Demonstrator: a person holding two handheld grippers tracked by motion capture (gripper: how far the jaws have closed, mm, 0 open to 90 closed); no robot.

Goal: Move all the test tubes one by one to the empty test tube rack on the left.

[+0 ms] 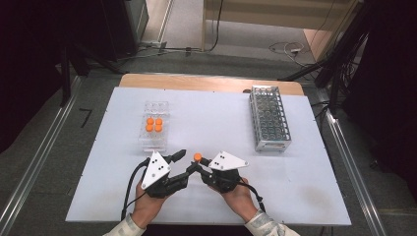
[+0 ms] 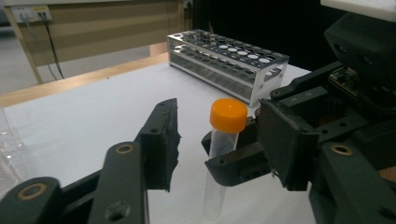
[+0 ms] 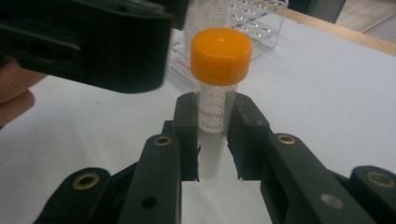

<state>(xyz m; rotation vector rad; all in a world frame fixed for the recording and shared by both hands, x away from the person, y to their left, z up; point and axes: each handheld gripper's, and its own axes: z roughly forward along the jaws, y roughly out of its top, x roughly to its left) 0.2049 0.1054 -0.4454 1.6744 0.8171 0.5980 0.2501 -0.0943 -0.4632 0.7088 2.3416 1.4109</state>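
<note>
An orange-capped 15 ml tube (image 3: 215, 100) stands upright, clamped below its cap by the right gripper (image 3: 214, 128). The left gripper (image 2: 219, 140) brackets the cap, jaws parted and clear of it. A metal tube rack (image 1: 269, 118) lies beyond, a clear tray (image 1: 154, 125) opposite.

Count: five orange-capped tubes, one held (image 3: 217, 88) and four in the clear tray (image 1: 154, 125), one metal rack (image 1: 269, 118), two hand-held grippers, one surface (image 1: 216, 123).
</note>
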